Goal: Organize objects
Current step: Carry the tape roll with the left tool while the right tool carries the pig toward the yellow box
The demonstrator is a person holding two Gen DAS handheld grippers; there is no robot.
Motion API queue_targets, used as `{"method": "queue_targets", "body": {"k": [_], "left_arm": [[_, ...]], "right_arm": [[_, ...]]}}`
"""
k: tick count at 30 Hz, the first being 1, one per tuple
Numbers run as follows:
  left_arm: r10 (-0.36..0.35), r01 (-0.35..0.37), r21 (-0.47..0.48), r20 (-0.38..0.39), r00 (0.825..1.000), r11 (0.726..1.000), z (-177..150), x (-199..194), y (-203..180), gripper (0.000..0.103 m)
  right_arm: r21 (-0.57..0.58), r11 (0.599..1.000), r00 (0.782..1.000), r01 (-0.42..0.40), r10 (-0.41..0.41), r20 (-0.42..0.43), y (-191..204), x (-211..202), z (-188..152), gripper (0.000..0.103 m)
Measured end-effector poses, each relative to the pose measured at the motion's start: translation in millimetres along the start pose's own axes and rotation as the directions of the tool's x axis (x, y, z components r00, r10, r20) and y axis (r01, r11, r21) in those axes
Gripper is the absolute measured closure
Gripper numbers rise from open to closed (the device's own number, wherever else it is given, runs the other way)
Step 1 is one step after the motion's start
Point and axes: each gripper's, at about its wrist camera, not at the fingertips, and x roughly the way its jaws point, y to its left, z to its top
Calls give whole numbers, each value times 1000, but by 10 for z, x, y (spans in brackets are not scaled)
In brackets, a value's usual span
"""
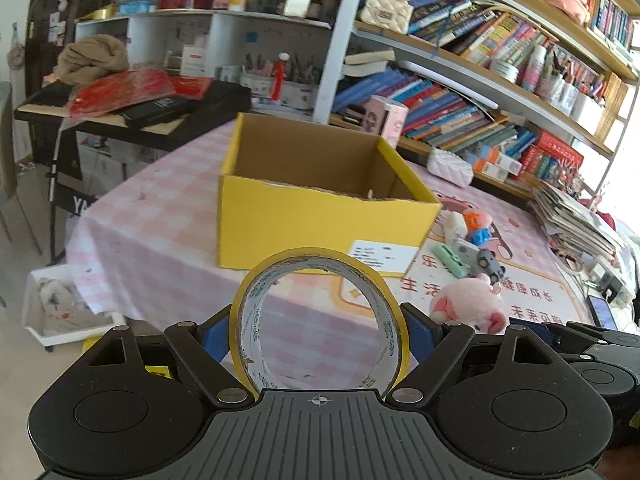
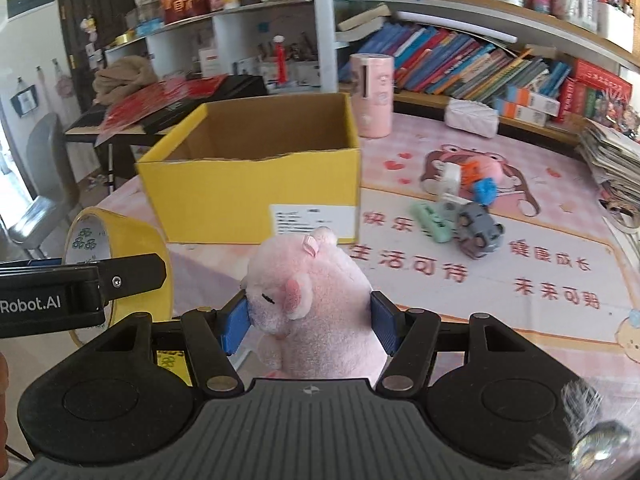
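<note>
Open-topped yellow box [image 1: 324, 216] ahead, small toys [image 2: 460, 212] cluttering its right

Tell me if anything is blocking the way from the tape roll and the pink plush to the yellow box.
Nothing visible does. The tape roll and pink plush are both held up in front of the open-topped yellow box, with only bare tablecloth between.

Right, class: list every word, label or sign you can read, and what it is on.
"Robot.AI": left claw, side housing.
"快乐": table mat.
"生活可待": same mat.
"健康成长": same mat, slightly blurred.
"未来可期": same mat.
Too small to read: white label on yellow box.
Too blurred: book spines.
</note>
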Motion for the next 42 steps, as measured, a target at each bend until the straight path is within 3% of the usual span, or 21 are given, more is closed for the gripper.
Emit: {"method": "queue_targets", "body": {"k": [14, 42], "left_arm": [[22, -19, -34, 81, 996, 999, 78, -191, 267, 18], [-5, 6, -12, 48, 999, 1000, 135, -17, 243, 18]], "right_arm": [[-54, 998, 998, -38, 40, 38, 311, -39, 126, 43], [-37, 999, 1000, -17, 17, 0, 297, 91, 146, 43]]}}
